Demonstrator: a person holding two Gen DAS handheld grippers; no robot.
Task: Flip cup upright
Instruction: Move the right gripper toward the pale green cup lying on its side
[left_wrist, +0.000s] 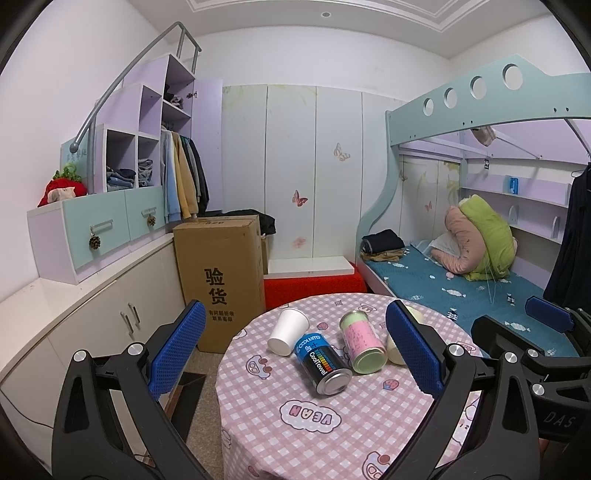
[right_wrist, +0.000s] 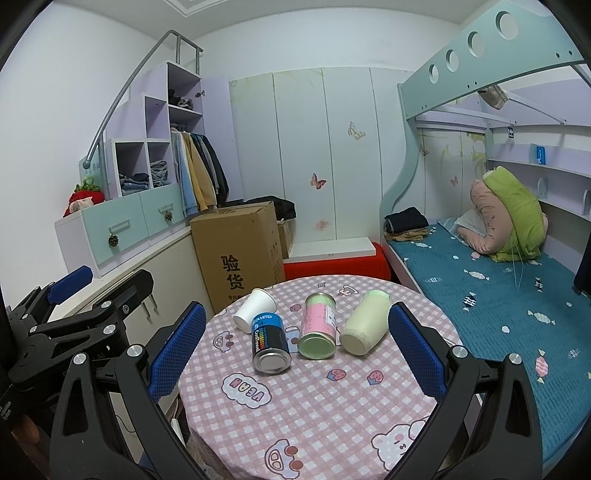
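Observation:
Four containers lie on their sides on a round table with a pink checked cloth (left_wrist: 295, 439) (right_wrist: 317, 413). From left to right: a white paper cup (left_wrist: 288, 331) (right_wrist: 255, 305), a black and blue CoolTowel can (left_wrist: 322, 364) (right_wrist: 268, 343), a pink and green canister (left_wrist: 362, 341) (right_wrist: 318, 325), and a cream cup (right_wrist: 365, 322), mostly hidden behind my finger in the left wrist view (left_wrist: 397, 352). My left gripper (left_wrist: 295, 354) is open and empty, above the near side of the table. My right gripper (right_wrist: 295, 347) is open and empty, held short of the containers.
A tall cardboard box (left_wrist: 221, 280) (right_wrist: 240, 254) stands left of the table. A bunk bed with a blue sheet (right_wrist: 498, 295) lies to the right. A red bench (left_wrist: 314, 288) sits behind the table. Cabinets (left_wrist: 92, 325) line the left wall.

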